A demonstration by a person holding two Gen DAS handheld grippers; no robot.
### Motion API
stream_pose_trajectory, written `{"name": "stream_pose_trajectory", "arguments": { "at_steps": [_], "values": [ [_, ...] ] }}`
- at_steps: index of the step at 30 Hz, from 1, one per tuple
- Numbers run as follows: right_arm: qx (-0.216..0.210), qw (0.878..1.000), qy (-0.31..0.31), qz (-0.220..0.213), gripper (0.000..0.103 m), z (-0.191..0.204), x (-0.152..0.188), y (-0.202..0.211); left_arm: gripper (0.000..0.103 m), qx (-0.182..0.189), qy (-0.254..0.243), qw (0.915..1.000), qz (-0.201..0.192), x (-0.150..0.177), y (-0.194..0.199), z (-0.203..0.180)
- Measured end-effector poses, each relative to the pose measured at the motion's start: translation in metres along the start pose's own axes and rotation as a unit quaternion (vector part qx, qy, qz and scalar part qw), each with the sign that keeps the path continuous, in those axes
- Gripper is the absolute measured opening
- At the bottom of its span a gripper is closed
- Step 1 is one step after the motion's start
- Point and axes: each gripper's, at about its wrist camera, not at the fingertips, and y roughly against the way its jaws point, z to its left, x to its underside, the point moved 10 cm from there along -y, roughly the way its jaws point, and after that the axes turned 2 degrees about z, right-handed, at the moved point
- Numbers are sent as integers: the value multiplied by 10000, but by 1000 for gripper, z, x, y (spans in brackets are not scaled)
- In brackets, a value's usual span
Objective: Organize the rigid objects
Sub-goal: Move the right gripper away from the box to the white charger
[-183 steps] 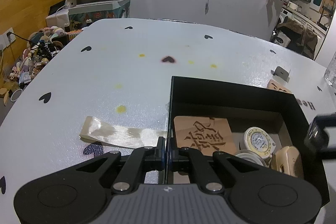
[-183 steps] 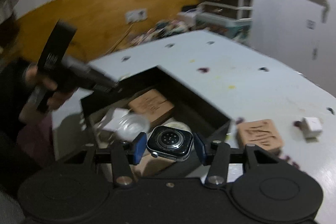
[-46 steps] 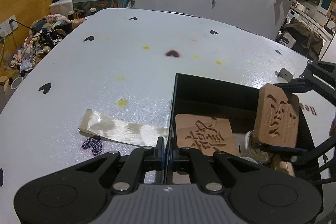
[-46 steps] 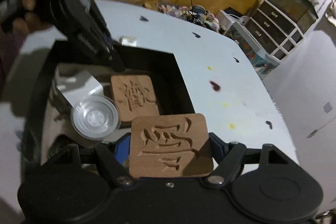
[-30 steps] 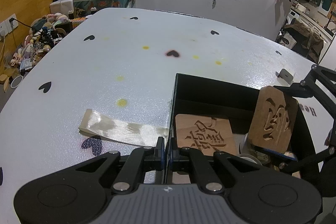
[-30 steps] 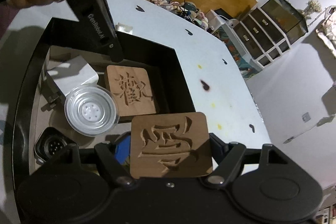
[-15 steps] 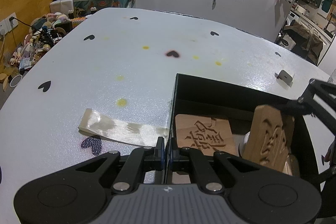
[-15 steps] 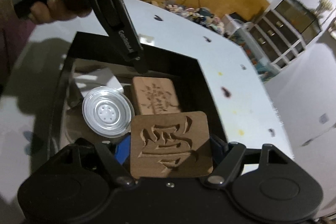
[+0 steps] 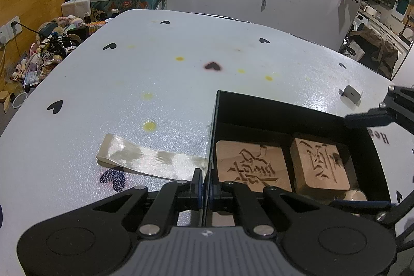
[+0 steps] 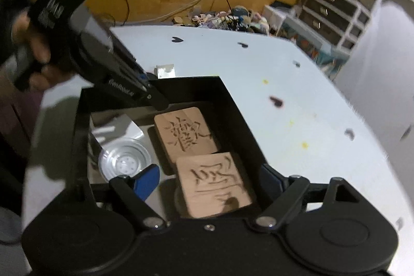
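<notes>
Left wrist view: the left tool (image 9: 204, 188) is shut on the near left wall of the black box (image 9: 271, 107) and pinches this thin wall between its fingers. The box stands on the white desk (image 9: 155, 84), which has small black hearts and yellow spots. Inside the box two carved wooden blocks lie side by side: the left block (image 9: 252, 166) flat on the floor, the right block (image 9: 320, 164) a little higher, and it seems to rest on other things. The fingers of the right tool (image 9: 367, 159) stand wide apart around this block and do not touch it. Left of the box a clear plastic strip (image 9: 145, 158) lies on the desk. Far right, a small grey clip (image 9: 350, 92) sits on the desk. At the right edge, some printed letters read about "He", the rest is cut off.

Right wrist view: the right tool (image 10: 207, 180) is open and holds nothing; the near block (image 10: 213, 183) lies free between its blue pads. Beyond it is the far block (image 10: 185, 133), and to the left a clear round lid (image 10: 125, 162). The left tool (image 10: 145, 92) bears white writing, too blurred to read.

I judge the blocks stiff, light and not fragile, with a carved top; the smooth opposite side edges are the best place to hold. The characters are not readable for me.
</notes>
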Motion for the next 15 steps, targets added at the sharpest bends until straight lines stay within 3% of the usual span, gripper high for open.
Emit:
{"name": "stream_pose_trajectory", "arguments": {
  "at_steps": [4,15],
  "values": [
    [-316,9979,-551,86,83,-7,2,0,4,3,2,10000,-1,0,0,0],
    [-177,9951,-963,98,83,-22,9,5,4,-7,-9,10000,3,0,0,0]
  ]
}}
